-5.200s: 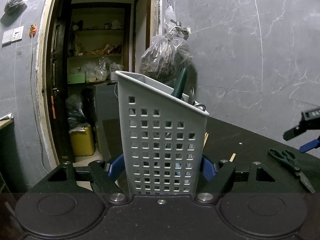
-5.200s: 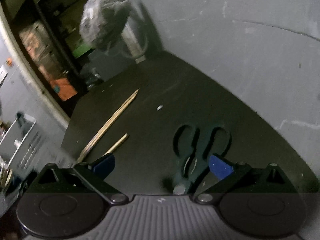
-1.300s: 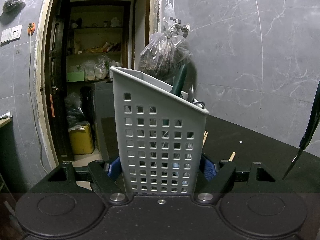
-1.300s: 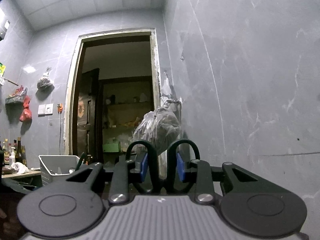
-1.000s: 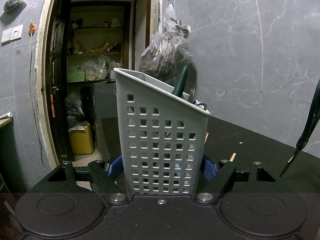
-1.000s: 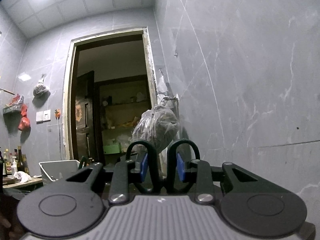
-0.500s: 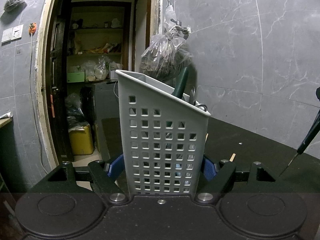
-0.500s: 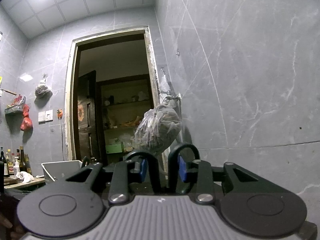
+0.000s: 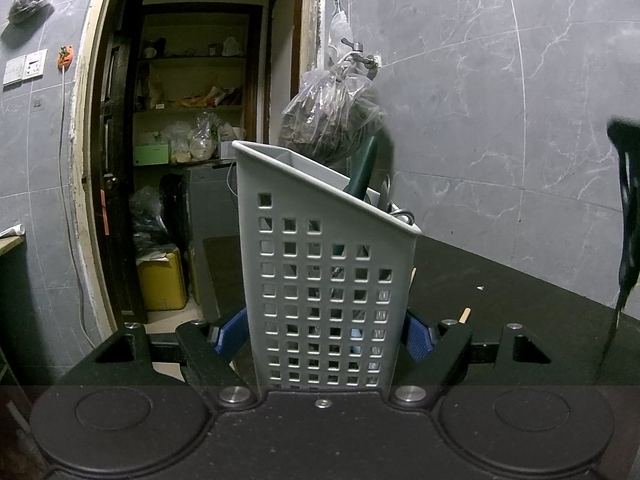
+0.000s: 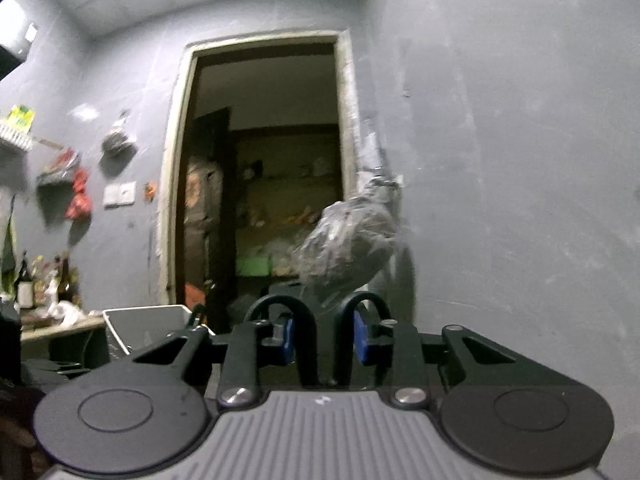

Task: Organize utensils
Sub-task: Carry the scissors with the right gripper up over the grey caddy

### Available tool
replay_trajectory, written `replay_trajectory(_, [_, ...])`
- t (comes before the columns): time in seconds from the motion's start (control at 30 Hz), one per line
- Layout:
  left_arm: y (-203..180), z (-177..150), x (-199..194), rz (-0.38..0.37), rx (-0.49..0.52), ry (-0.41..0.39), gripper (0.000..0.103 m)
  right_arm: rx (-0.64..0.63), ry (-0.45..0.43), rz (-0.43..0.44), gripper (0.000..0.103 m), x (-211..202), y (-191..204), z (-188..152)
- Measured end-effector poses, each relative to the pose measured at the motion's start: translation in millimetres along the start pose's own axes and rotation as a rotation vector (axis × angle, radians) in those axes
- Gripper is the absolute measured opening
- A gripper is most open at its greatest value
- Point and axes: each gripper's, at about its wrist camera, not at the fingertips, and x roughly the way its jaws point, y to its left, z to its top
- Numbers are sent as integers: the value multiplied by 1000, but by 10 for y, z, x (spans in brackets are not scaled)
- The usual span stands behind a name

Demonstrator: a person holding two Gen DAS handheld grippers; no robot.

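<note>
We take the grey perforated utensil caddy (image 9: 326,288) as our landmark. It stands upright on the dark bench (image 9: 500,292), and our left gripper (image 9: 325,336) is clenched on it, one blue pad (image 9: 416,338) pressed to each side wall low down. Inside the caddy a dark green handle (image 9: 362,174) leans up past the sloping rim, with some metal utensil tips just right of it. On the bench right of the caddy, a pale wooden stick (image 9: 464,315) pokes out from behind the gripper finger, and another sliver of wood shows against the caddy's right wall.

Well to the right of the caddy, at the picture's edge, the dark scissors (image 9: 628,240) hang with their point down, clear above the bench. In the right wrist view our right gripper (image 10: 324,342) has those scissors (image 10: 316,340) by the handle loops, its blue pads set against the loops' inner arms and its jaws closing on them. That view is blurred, so the exact contact is probably as we say, not certainly. There the caddy (image 10: 146,326) sits low and to the left of the gripper.

Behind the caddy, a plastic bag (image 9: 332,120) of dark stuff hangs from a tap on the grey tiled wall, beside an open doorway (image 9: 188,160) with shelves.
</note>
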Motion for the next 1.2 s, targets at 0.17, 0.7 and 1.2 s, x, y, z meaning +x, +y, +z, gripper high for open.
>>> replay_trajectory(0.17, [3, 31, -24, -6, -3, -2, 80, -14, 23, 117, 32, 79, 119, 405])
replay_trajectory(0.7, [17, 34, -25, -14, -7, -1, 80, -6, -126, 479, 32, 908, 837, 1239])
replay_trajectory(1.2, [20, 32, -10, -21, -9, -3, 80, 44, 25, 480, 32, 1535, 954, 648])
